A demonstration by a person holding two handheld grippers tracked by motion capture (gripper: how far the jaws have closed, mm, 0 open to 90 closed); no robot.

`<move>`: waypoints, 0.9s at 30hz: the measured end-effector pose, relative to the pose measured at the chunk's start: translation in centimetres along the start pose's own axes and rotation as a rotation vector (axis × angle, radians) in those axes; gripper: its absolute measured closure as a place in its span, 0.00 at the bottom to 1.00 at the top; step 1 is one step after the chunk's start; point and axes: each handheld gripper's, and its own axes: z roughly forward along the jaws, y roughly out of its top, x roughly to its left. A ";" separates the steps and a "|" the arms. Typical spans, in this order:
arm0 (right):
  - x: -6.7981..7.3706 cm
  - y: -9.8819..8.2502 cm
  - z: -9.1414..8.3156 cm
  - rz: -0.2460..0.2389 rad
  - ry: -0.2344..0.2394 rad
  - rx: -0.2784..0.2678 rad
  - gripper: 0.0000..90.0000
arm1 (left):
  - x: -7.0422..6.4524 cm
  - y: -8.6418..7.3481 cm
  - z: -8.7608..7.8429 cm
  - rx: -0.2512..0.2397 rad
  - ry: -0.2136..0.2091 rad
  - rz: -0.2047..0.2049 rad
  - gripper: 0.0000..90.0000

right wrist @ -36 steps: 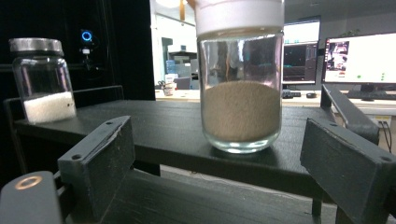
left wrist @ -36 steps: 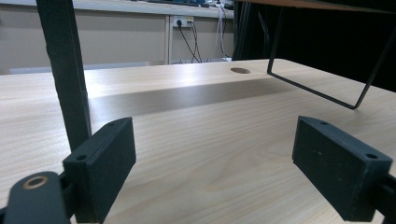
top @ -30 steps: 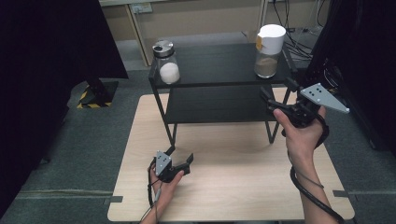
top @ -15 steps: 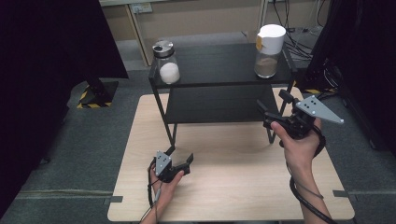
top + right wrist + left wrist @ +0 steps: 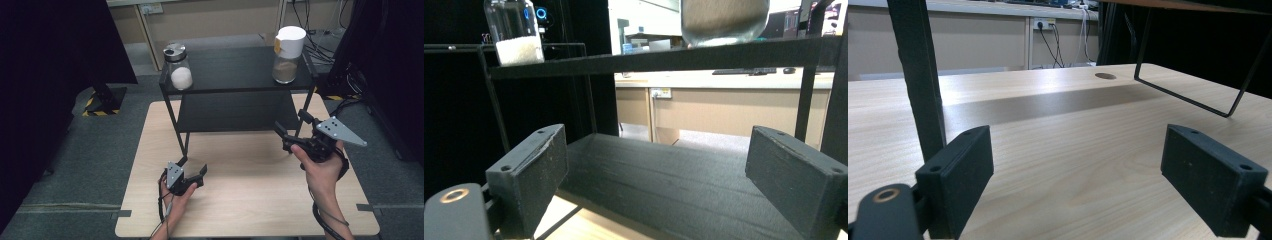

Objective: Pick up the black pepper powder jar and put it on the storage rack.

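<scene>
The right hand-held gripper (image 5: 292, 131), jaws wide apart and empty, faces the black two-tier metal shelf (image 5: 240, 70). Likely target: the white-lidded glass jar of brown powder (image 5: 288, 55) at one o'clock; rise first, approach level. The left hand-held gripper (image 5: 192, 169) rests agape, empty, on the pale wooden desk (image 5: 250, 200).

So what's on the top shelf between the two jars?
Nothing: in the high view, the black shelf top is bare between the jar with white stuff and the white-lidded jar.

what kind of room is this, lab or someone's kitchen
Most likely a lab or workshop rigged for recording, not a kitchen. Black curtains hang around a plain wooden table, hazard-striped tape marks the grey carpet, and cables run along the back wall.
</scene>
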 end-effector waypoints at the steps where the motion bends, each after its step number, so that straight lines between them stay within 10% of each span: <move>1: 0.0 -0.1 -0.1 0.001 0.001 0.004 0.12 | 0.0 0.0 0.0 0.001 0.000 0.000 0.14; 14: -0.3 -2.6 -0.9 0.025 -0.004 0.064 0.11 | 0.0 0.0 0.0 -0.001 0.000 0.000 0.14; 27: -0.3 -9.9 -2.1 0.059 0.020 0.219 0.12 | 0.0 0.0 0.0 -0.001 0.001 0.001 0.14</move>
